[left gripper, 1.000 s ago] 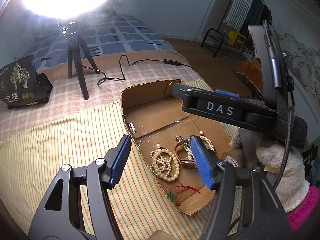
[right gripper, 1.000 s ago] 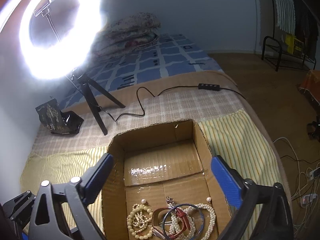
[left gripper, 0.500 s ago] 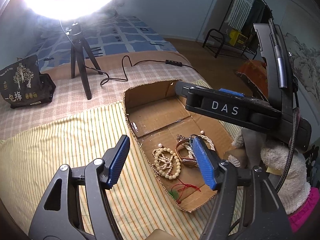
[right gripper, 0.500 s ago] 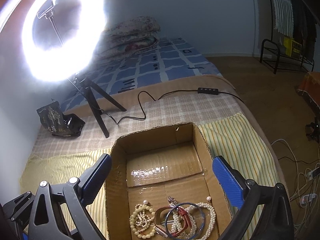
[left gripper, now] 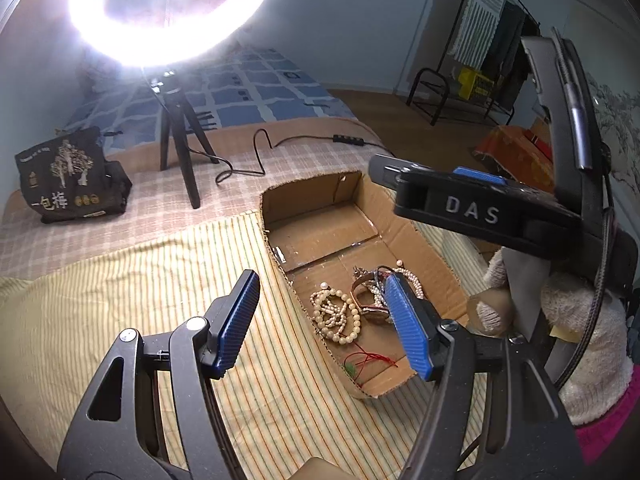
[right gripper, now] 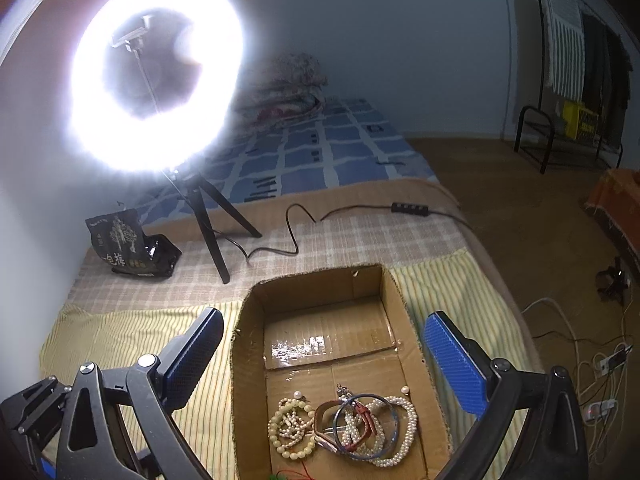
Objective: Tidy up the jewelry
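An open cardboard box point(right gripper: 248, 344) lies on a striped yellow cloth point(left gripper: 120, 280). Jewelry lies piled at its near end: cream bead bracelets point(right gripper: 290, 428), a brown and red strap point(right gripper: 360, 420), a blue bangle point(right gripper: 394, 420) and a white pearl strand point(right gripper: 408, 436). A red string with a green pendant point(left gripper: 366, 360) lies nearest the front wall. My left gripper point(left gripper: 320, 312) hovers open over the box's left wall point(left gripper: 298, 300), holding nothing. My right gripper point(right gripper: 324, 320) is open above the box's middle, also holding nothing. Its black body marked DAS point(left gripper: 472, 212) crosses the left wrist view.
A lit ring light on a black tripod point(right gripper: 208, 232) stands behind the box, its cable and switch point(right gripper: 410, 208) trailing right. A black printed bag point(left gripper: 68, 176) sits far left. The bed's edge and wooden floor point(right gripper: 520, 220) are on the right. A hand in a fluffy sleeve point(left gripper: 580, 340) holds the right gripper.
Both grippers have risen and drawn back from the box, so more of the ring light and of the jewelry pile shows. Both stay open as before.
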A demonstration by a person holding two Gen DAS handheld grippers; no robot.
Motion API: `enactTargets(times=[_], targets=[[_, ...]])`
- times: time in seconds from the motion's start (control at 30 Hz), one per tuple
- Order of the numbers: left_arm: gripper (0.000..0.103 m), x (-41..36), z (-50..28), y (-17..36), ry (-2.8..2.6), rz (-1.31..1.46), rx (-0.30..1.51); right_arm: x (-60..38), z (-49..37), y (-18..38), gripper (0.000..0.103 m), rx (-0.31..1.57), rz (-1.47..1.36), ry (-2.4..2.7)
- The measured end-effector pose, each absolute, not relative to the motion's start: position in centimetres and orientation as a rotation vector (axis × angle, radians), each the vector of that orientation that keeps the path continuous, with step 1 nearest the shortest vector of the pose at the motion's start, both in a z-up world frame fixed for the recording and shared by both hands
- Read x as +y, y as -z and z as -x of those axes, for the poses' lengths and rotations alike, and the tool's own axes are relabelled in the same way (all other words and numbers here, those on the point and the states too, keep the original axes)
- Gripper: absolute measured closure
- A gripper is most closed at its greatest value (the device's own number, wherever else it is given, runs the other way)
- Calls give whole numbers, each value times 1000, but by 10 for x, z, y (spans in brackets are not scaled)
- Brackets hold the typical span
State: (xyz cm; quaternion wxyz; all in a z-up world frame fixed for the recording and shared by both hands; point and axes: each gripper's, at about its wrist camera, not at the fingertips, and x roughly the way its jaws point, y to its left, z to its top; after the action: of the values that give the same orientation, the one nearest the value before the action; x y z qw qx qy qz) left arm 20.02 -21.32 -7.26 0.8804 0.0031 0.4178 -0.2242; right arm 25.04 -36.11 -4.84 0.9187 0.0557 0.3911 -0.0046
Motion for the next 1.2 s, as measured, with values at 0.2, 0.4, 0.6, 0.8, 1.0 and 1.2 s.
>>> enactTargets(times=[0.2,0.4,0.6,0.8,1.0,1.2], targets=[[36,-200,-177,51,447,-13,812,-353,-226,24,0,752,-79,27],[32,-189,-151,29,429,-54,745,-349,-202,0,0,690,-73,47],[18,-175,-126,7,412,-69,675,-337,-175,-22,0,626,-23,69],[8,-160,-110,3,389,-68,639,-325,-143,-33,0,555,12,94],[8,-149,-98,7,359,-87,628,-315,-116,-40,0,505,0,91],[8,-145,-92,8,348,-96,615,-306,-104,-39,0,484,6,95]])
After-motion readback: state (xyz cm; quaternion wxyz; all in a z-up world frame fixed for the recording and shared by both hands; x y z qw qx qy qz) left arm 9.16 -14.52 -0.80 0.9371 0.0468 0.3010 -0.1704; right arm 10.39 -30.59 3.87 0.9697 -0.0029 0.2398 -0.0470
